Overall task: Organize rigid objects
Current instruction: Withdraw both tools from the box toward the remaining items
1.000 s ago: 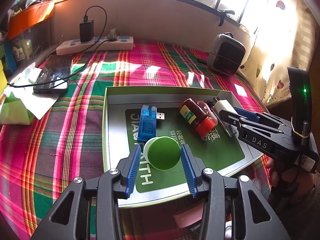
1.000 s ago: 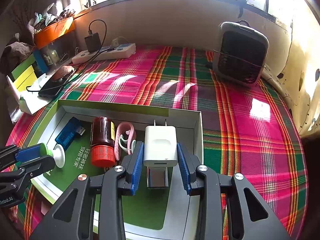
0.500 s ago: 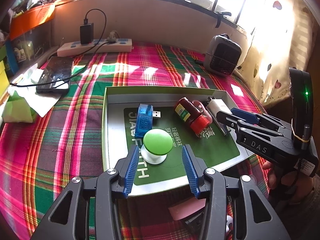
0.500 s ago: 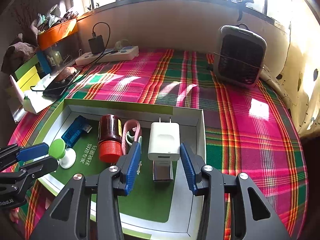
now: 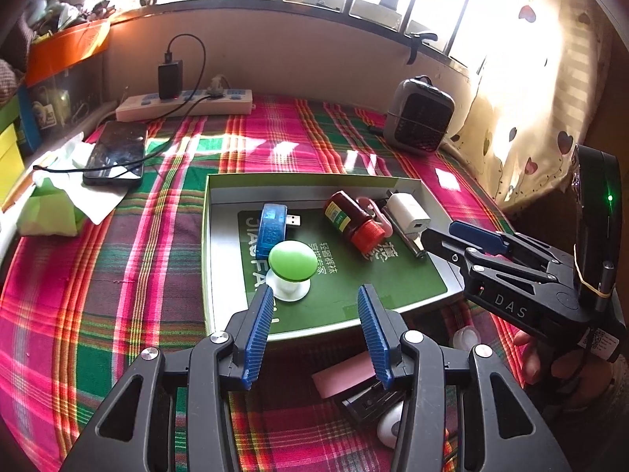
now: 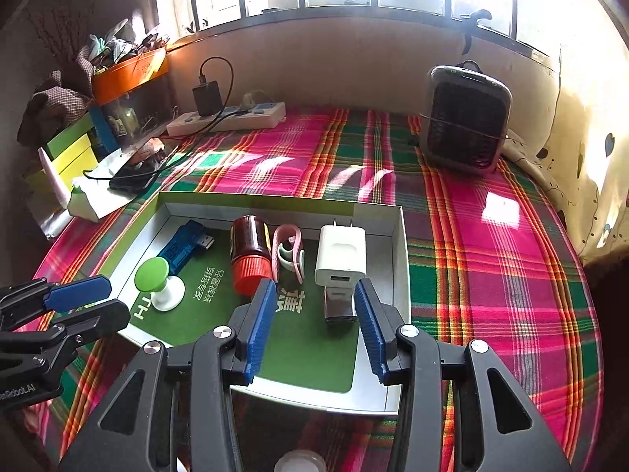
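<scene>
Both grippers backing off tray (image 5: 212, 259) since earlier frames. Left gripper (image 5: 314, 306) gaping, holding nothing; green knob (image 5: 293, 261) sitting upright in tray near its front-left, beside blue USB stick (image 5: 271, 230). Right gripper (image 6: 310, 310) gaping, empty; white charger (image 6: 341, 255) lying in tray against right wall, next to brown bottle (image 6: 251, 251).

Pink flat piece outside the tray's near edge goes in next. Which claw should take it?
Left, probably. The pink piece lies right under the open left claw, just outside the tray rim. The right claw, also open, hangs over the white charger end, farther off.
</scene>
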